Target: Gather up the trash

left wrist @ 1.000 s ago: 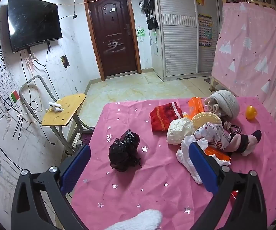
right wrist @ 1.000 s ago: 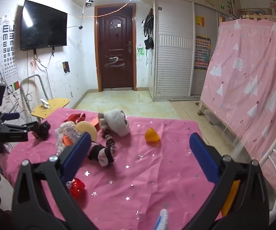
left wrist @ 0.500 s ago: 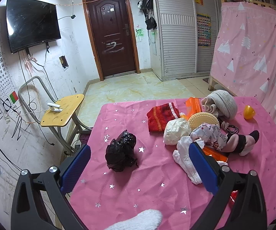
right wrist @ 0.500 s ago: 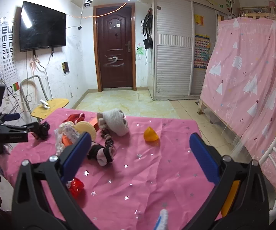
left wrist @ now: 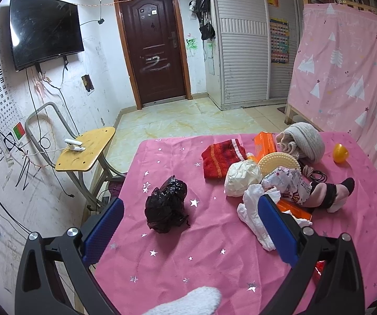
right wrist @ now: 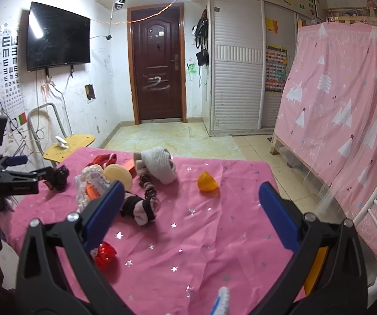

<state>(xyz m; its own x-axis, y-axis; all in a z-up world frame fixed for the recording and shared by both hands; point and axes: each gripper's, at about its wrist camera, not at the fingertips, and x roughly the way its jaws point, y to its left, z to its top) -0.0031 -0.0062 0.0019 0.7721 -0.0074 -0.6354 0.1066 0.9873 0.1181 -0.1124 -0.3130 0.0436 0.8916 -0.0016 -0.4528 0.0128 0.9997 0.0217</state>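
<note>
Nothing is collected yet, so the task looks to be at its start: both tools hang above the table draped in pink star-print cloth [left wrist: 214, 241], choosing a first piece. The left gripper [left wrist: 188, 225] has its blue-padded jaws spread wide and empty, aimed at the crumpled black plastic bag [left wrist: 166, 204], which lies alone near the table's left edge. That bag may be meant to receive the trash, though this is a guess. The likely next move is to lower the left gripper over it and close on a raised fold, since thin film gives little to pinch.

The right gripper [right wrist: 188, 215] is equally wide and empty, held level over the table's right half, with the orange plastic half-shell [right wrist: 207, 181] ahead between its jaws.

The trash sits mostly in one heap toward the far middle of the table: a crumpled white paper ball [left wrist: 242, 174], a torn white plastic wrapper [left wrist: 254, 215] touching it, and a printed wrapper [left wrist: 285, 181] among socks and cloth.
</note>
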